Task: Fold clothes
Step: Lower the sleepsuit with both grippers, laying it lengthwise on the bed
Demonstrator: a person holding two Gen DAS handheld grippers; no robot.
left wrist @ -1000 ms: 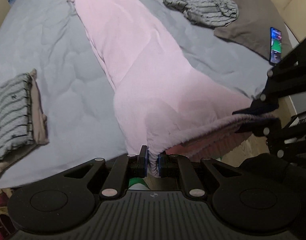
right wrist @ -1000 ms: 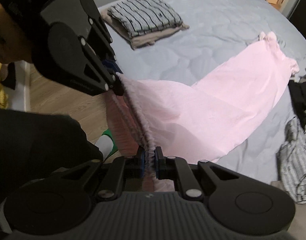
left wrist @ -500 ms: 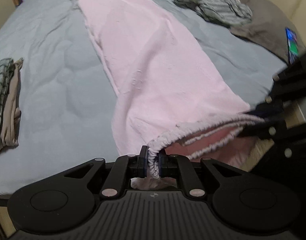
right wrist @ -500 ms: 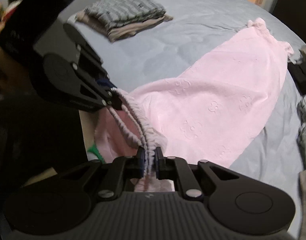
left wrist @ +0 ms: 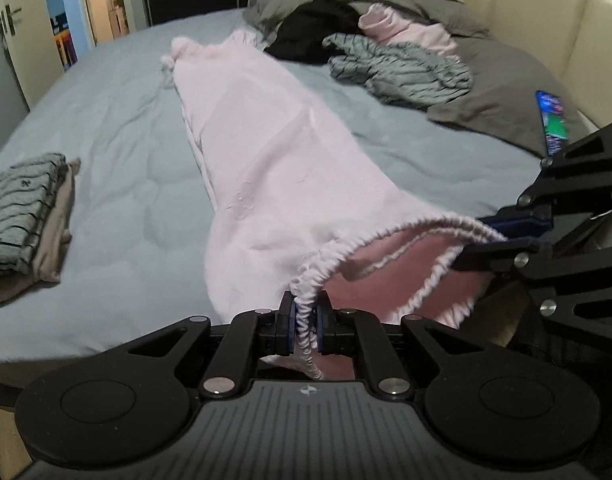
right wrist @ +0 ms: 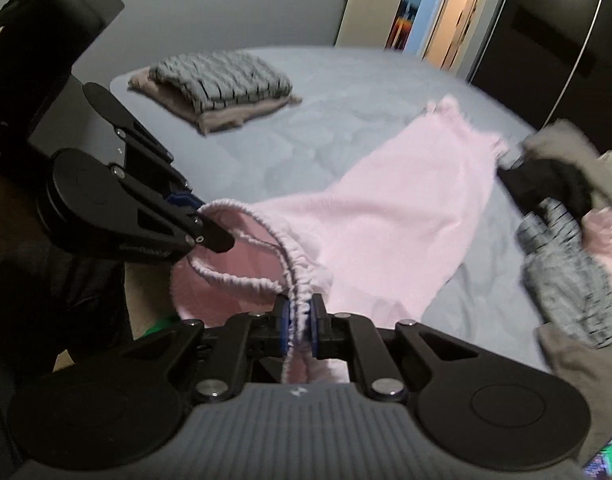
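Pink fleece trousers [left wrist: 266,168] lie stretched lengthwise on the grey-blue bed, legs pointing away, also shown in the right wrist view [right wrist: 405,216]. My left gripper [left wrist: 305,322] is shut on one end of the gathered elastic waistband. My right gripper [right wrist: 300,326] is shut on the other end. Each gripper shows in the other's view, the right gripper [left wrist: 501,236] at the right and the left gripper [right wrist: 210,224] at the left. The waistband hangs open between them, lifted just above the near bed edge.
A folded stack, striped top over a beige garment [left wrist: 22,220], sits at the bed's left side. An unfolded pile with a striped garment [left wrist: 401,68], black and pink clothes and a grey duvet [left wrist: 497,76] lies at the far right. A phone [left wrist: 551,120] lies near the cream headboard.
Both grippers have lifted the waistband up and tilted towards the bed. The band now sags open between them, and the trousers have slid further onto the bed.
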